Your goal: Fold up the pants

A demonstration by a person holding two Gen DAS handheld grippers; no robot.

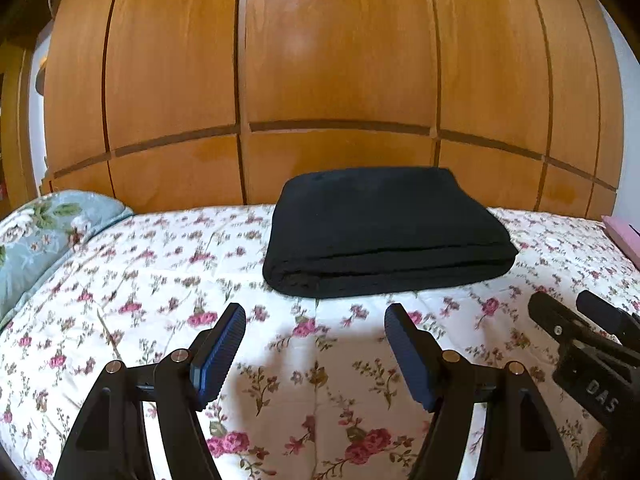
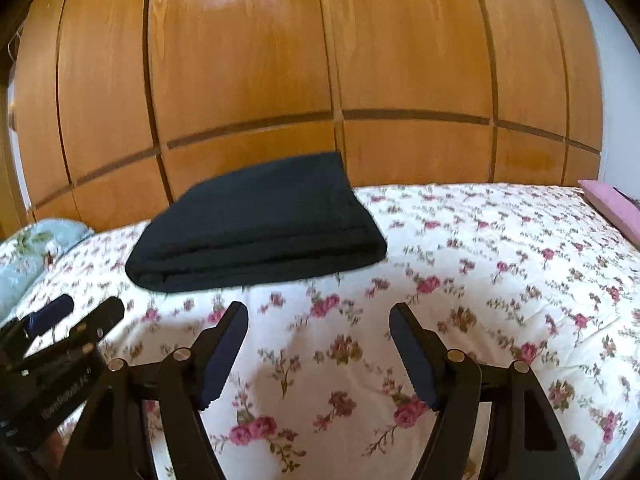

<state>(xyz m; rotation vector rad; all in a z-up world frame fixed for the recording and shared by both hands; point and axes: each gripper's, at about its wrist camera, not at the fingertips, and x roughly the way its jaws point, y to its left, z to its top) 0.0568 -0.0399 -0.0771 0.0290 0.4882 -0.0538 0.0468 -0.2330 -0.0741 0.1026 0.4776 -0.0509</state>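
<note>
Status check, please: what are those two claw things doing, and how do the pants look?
Left tool open, empty. Right tool open, empty. Black pants folded on floral bedspread, untouched. Nothing in the way.

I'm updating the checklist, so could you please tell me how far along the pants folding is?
It looks done: the black pants lie in a neat layered stack on the flowered bedspread. Nothing is in hand; the left claw and right claw are open, empty and short of the stack. Nothing obvious remains.

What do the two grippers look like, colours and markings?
The left gripper and the right gripper look alike: black frames with triangular cutouts, round silver pins at the joints, and ribbed dark blue pads on the jaws. White lettering marks each body. No cables or sleeves show.
</note>
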